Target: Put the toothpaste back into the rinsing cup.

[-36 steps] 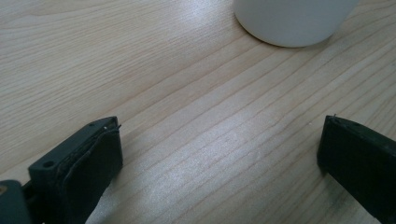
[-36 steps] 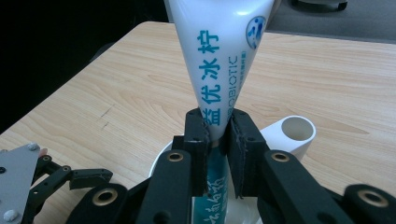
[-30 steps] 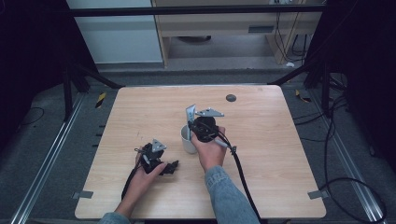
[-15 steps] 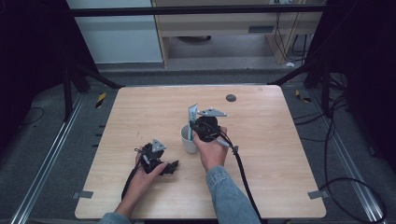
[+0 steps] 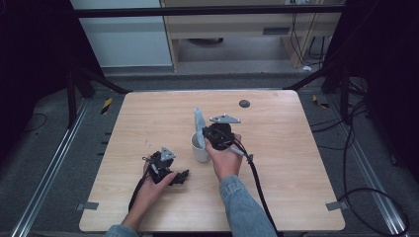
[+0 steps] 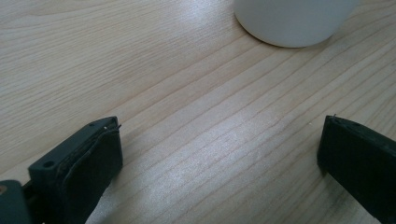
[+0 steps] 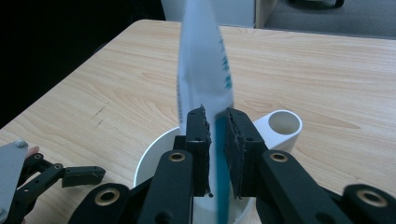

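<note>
Two grippers are at work on the desk (image 5: 296, 163), and only one carries anything. Nearest the person, the left gripper (image 5: 170, 173) rests low on the wood with its jaws spread wide and nothing between them; in the left gripper view the bare grain lies between the pads and the foot of the white mug (image 6: 292, 21) stands beyond them. Just past it, the right gripper (image 7: 215, 140) has its jaws clamped nearly together on a white and teal tube (image 7: 205, 79), pinching it across its flat lower part. The tube stands almost upright, its bottom end down inside the mug (image 7: 280, 128), its top rising above the rim.

To do this step well, I judge the tube should be lowered straight along the mug's axis until its end meets the bottom, kept clear of the rim, and the jaws opened only then, so the tube leans on the wall instead of tipping out. The free gripper could steady the mug, which looks light.

Against the earlier frames, little differs: both hands sit where they were, the mug has not shifted, and the tube shows the same slight lean.
</note>
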`<state>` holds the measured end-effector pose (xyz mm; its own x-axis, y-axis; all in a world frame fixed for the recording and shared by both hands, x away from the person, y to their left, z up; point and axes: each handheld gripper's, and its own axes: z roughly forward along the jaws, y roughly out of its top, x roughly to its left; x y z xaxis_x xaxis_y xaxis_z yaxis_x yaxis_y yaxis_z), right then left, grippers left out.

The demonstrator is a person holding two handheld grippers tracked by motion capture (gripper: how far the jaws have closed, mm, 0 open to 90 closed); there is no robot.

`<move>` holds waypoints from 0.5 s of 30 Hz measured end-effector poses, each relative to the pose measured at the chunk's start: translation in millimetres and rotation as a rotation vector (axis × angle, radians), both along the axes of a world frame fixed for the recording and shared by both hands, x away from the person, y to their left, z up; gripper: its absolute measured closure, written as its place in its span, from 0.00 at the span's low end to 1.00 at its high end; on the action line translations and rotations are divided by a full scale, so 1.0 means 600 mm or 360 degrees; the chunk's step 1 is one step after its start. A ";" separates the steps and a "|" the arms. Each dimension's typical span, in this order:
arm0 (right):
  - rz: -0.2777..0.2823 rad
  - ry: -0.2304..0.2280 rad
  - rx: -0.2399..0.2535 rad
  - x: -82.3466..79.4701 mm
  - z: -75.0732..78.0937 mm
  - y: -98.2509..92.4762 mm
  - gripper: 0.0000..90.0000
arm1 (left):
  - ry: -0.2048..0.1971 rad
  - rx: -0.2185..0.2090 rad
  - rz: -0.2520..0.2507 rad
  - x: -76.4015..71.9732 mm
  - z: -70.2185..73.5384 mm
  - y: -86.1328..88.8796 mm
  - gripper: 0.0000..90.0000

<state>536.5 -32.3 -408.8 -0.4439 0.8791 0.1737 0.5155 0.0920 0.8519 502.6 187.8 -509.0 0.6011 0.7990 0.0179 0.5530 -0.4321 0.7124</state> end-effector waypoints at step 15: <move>0.0020 -0.0005 -0.0023 -0.002 0.000 0.005 0.90 | 0.0000 0.0000 0.0000 0.000 0.000 0.000 0.00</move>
<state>535.6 -29.3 -408.9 -0.4555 0.8758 0.1594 0.5115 0.1109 0.8521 502.6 187.7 -509.0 0.6010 0.7990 0.0179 0.5530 -0.4320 0.7124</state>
